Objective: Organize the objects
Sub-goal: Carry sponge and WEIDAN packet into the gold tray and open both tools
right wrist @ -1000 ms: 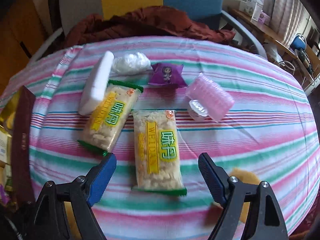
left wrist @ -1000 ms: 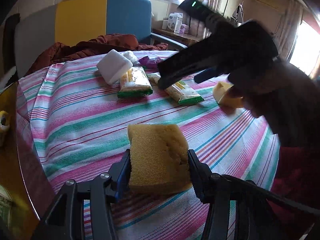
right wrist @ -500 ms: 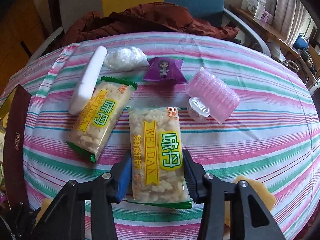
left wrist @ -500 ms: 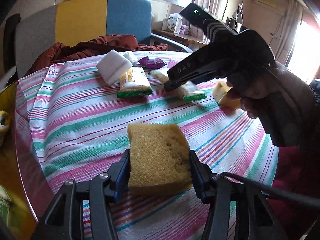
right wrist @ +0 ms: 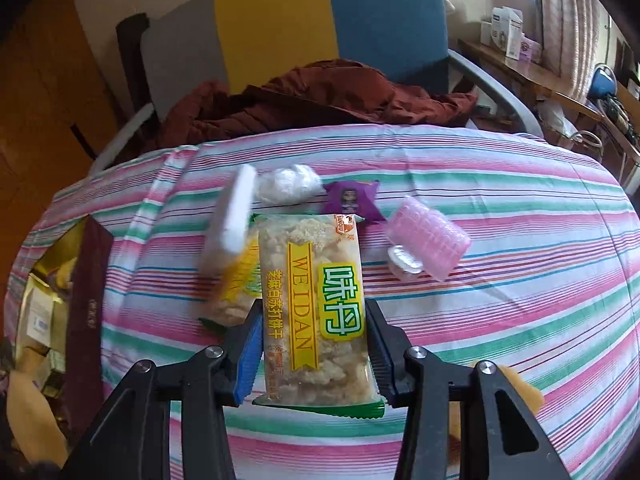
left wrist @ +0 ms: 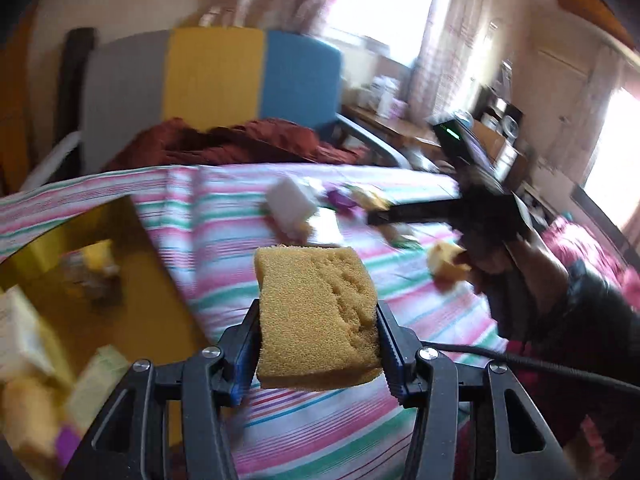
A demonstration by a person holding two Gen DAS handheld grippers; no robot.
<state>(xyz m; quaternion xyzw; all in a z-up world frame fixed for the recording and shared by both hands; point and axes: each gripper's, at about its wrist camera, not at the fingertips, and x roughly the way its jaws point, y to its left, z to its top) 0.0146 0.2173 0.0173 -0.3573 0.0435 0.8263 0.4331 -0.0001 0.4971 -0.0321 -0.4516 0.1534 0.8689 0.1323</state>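
My left gripper (left wrist: 316,344) is shut on a yellow sponge (left wrist: 316,316) and holds it above the striped tablecloth (left wrist: 224,236). In the right wrist view my right gripper (right wrist: 316,344) is shut on a biscuit packet (right wrist: 316,304) with yellow and green print, raised off the cloth. A second biscuit packet (right wrist: 236,284) lies under its left side. The left wrist view shows the right gripper (left wrist: 460,208) in a person's hand (left wrist: 516,264) at the far right. A golden box (left wrist: 80,292) with several items inside sits at the left.
On the cloth lie a white block (right wrist: 234,216), a white crumpled bag (right wrist: 288,184), a purple sweet packet (right wrist: 352,200), a pink ribbed roll (right wrist: 428,244) and another yellow sponge (left wrist: 446,264). A chair (right wrist: 304,28) with a rust-red cloth (right wrist: 320,96) stands behind the table.
The right gripper closed on the biscuit packet and raised it off the cloth. The left gripper rose with the sponge and swung left, bringing the golden box into view.
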